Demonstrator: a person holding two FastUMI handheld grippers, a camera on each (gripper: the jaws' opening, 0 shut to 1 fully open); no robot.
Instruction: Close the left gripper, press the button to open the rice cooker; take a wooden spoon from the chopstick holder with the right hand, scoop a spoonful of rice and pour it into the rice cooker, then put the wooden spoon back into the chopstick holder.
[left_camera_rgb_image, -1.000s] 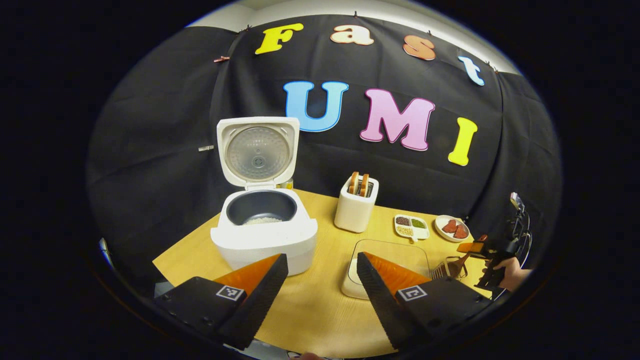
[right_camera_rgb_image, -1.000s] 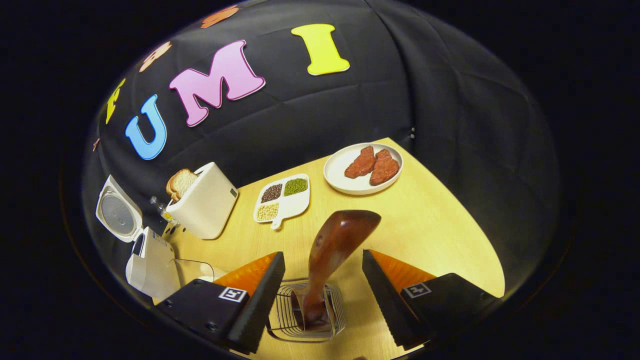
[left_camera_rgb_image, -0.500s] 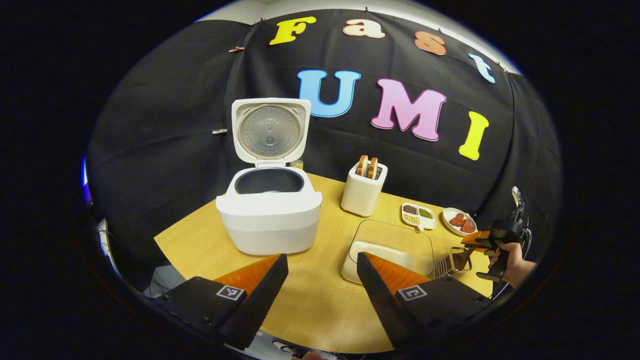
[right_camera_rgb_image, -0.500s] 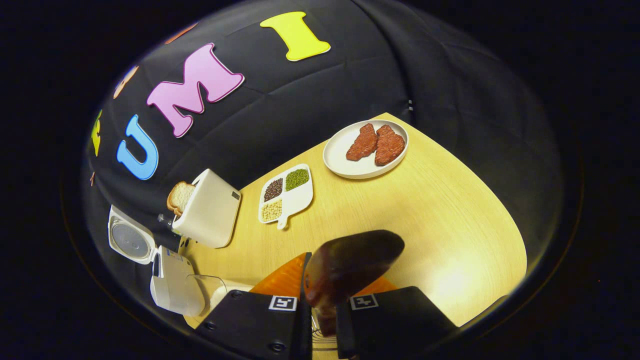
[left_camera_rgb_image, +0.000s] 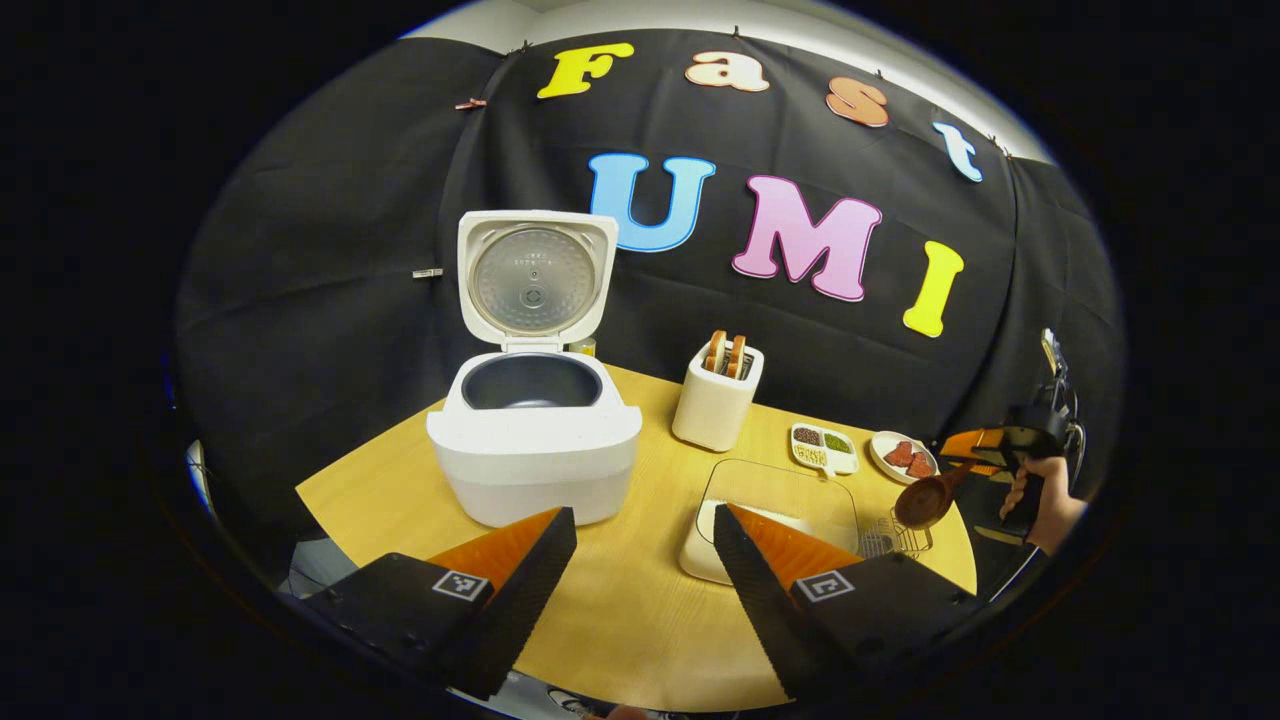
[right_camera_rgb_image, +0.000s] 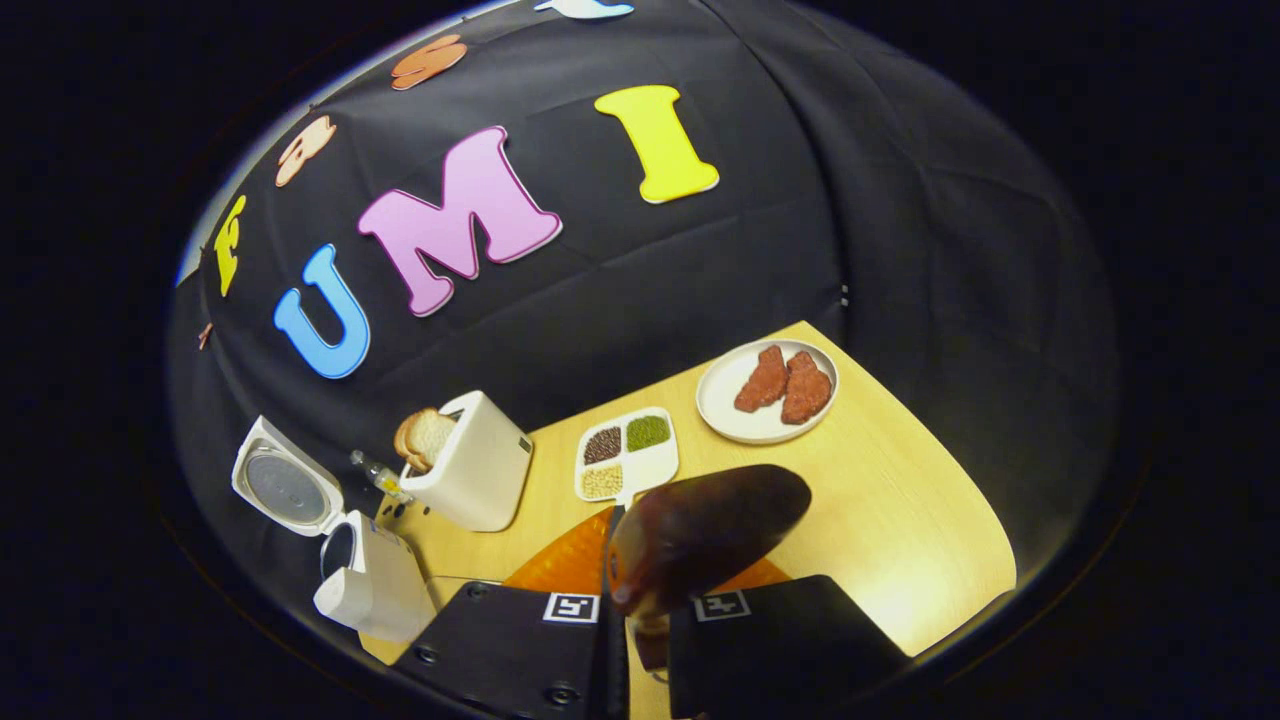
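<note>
The dark brown wooden spoon (right_camera_rgb_image: 705, 530) fills the lower centre of the right gripper view, its bowl bulging toward the camera, its handle pinched between the two fingers of the right gripper (right_camera_rgb_image: 640, 625), which are clamped on it with almost no gap. In the left gripper view the same spoon (left_camera_rgb_image: 922, 500) appears small at the right edge, held out from the right gripper (left_camera_rgb_image: 985, 450) and the hand (left_camera_rgb_image: 1045, 495) behind it, above the wire chopstick holder (left_camera_rgb_image: 893, 540) that sits on the pale wooden table (left_camera_rgb_image: 620, 610).

Just left of the holder in that view stands the clear, square rice container (left_camera_rgb_image: 775, 505) with white rice in its bottom. Farther left, in the middle of the frame, the white rice cooker (left_camera_rgb_image: 535, 450) stands with its lid (left_camera_rgb_image: 533, 275) swung upright and its dark inner pot exposed; in the right gripper view the cooker (right_camera_rgb_image: 365, 585) lies at the lower left.

The left gripper (left_camera_rgb_image: 640, 600) sits at the bottom of its own view, fingers spread wide apart and gripping nothing.

Beyond the cooker, toward the right, a white toaster (left_camera_rgb_image: 715, 405) holds two bread slices, then a white divided dish of beans (left_camera_rgb_image: 823, 447), then a white round plate with two red meat pieces (left_camera_rgb_image: 903, 456); the right gripper view shows toaster (right_camera_rgb_image: 475, 460), divided dish (right_camera_rgb_image: 625, 462) and plate (right_camera_rgb_image: 768, 390) running from centre-left to upper right.
</note>
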